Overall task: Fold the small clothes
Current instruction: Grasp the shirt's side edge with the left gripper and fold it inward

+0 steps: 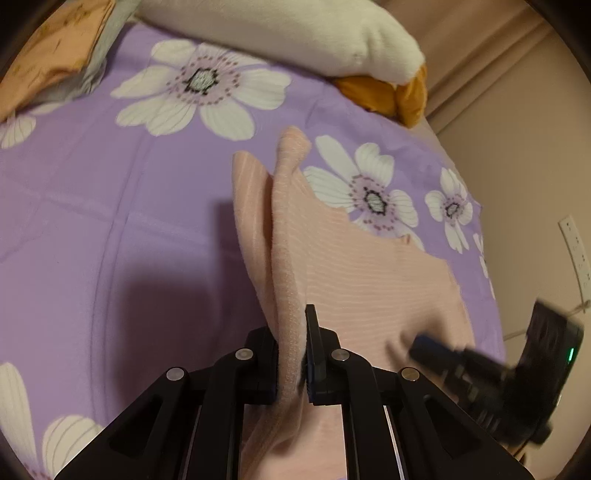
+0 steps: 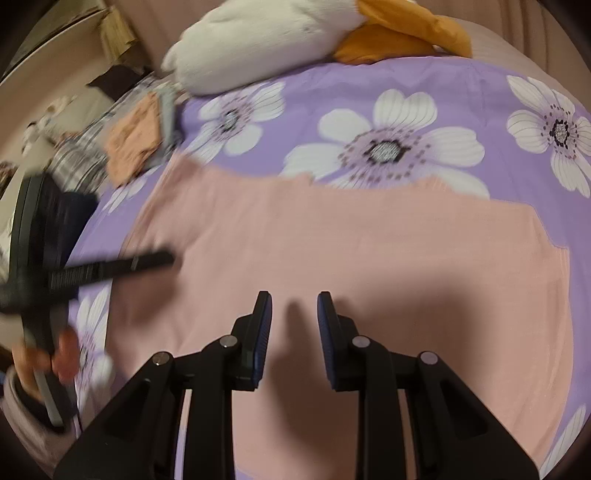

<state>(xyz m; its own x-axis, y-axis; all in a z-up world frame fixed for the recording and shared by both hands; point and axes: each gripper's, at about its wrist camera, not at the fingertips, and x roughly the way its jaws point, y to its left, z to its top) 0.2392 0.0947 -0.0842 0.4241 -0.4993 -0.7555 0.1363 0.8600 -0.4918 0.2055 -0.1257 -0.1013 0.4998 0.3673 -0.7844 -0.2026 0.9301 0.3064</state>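
A pale pink ribbed garment (image 1: 369, 273) lies on the purple flowered bedsheet (image 1: 110, 221). My left gripper (image 1: 291, 325) is shut on a raised edge of it, and the fabric stands up in a fold between the fingers. In the right wrist view the same garment (image 2: 332, 240) lies spread flat. My right gripper (image 2: 294, 295) hovers over its near part, jaws apart with nothing between them. The right gripper (image 1: 424, 343) shows blurred at the right of the left wrist view. The left gripper (image 2: 162, 258) shows blurred at the left of the right wrist view, held by a hand (image 2: 55, 362).
A white plush toy (image 1: 295, 33) with orange parts lies at the far edge of the bed. A folded peach and grey stack (image 1: 55, 48) sits at the far left corner. A wall with a power strip (image 1: 576, 254) borders the bed on the right.
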